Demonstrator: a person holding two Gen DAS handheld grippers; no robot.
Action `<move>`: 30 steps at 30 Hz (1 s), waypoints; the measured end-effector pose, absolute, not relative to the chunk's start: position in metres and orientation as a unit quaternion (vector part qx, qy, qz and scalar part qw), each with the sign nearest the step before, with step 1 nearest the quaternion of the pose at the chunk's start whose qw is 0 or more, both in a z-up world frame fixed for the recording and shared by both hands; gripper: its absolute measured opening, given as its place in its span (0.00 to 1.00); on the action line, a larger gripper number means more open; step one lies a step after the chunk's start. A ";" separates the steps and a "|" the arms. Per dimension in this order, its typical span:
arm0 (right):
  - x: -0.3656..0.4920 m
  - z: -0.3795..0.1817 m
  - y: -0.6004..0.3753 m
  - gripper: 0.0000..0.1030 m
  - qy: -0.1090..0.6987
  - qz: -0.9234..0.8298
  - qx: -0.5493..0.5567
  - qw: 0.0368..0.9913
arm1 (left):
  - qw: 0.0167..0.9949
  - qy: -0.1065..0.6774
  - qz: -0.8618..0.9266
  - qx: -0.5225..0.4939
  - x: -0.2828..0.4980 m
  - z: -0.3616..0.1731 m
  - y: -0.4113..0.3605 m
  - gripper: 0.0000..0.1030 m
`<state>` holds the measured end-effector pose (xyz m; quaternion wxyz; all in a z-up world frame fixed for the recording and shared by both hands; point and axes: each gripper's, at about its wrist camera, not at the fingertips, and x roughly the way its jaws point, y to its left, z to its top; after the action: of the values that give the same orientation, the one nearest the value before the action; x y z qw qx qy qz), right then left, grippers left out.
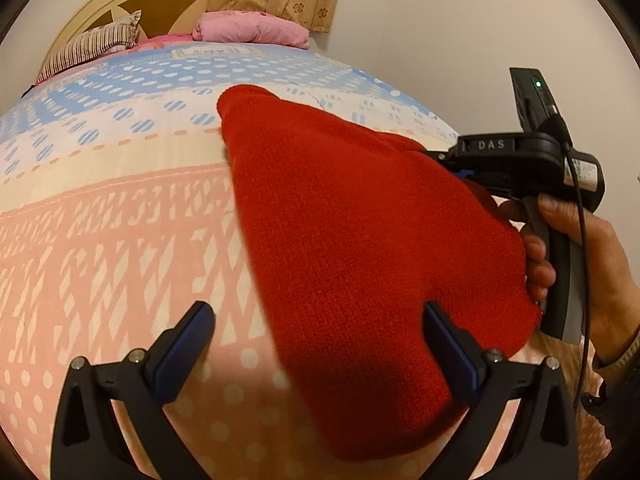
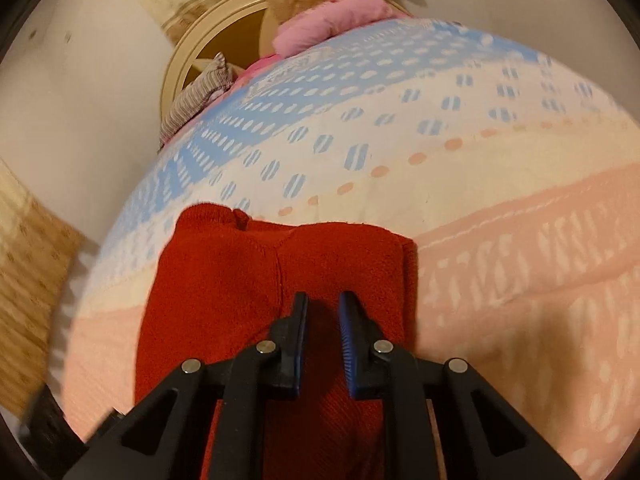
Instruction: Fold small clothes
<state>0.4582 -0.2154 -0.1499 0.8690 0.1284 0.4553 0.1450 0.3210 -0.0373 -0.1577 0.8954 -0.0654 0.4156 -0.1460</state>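
Bedroom setting: bed (image 1: 120, 208) dressed in a patterned cotton cover banded blue, cream and pink, with a cream headboard and folded pink bedding (image 1: 248, 28) at 12 o'clock.

Item: small red knitted garment (image 1: 340, 220), lying on the cover, running from 12 o'clock toward 5 o'clock in your left wrist view; one end looks lifted off the bed.

Left tongs (image 1: 320, 344): spread wide, gripping nothing, with the garment's near end between and under the fingers.

Right tongs (image 2: 323, 320): narrowed to a slim gap, red knit showing between the pads. They seem to pinch a fold, though contact is not certain. In the left view they enter from 3 o'clock at the garment's edge.

Handling: judged light, soft and limp, with a grippy knit face unlikely to slip. It will sag and stretch if you lift it by one point.

Hold: take an edge or corner at the near end with your left tongs, opposite the right, catching both layers.
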 end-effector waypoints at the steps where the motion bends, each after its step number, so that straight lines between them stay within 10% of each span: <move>1: 0.459 -0.152 -0.219 0.14 0.456 0.143 0.126 0.869 | 0.896 0.416 -0.145 -0.064 0.321 -0.158 -0.038 1.00; 10: 0.454 -0.145 -0.234 0.17 0.438 0.156 0.128 0.876 | 0.896 0.416 -0.140 -0.060 0.323 -0.158 -0.037 1.00; 15: 0.452 -0.145 -0.253 0.63 0.424 0.139 0.147 0.883 | 0.895 0.419 -0.143 -0.063 0.323 -0.158 -0.036 1.00; 30: 0.464 -0.172 -0.254 0.50 0.456 0.191 0.189 0.848 | 0.889 0.421 -0.161 -0.079 0.325 -0.159 -0.034 1.00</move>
<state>0.4644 -0.2542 -0.1718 0.8483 0.1885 0.4564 0.1911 0.3247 -0.0340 -0.1592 0.8893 -0.0791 0.4208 -0.1606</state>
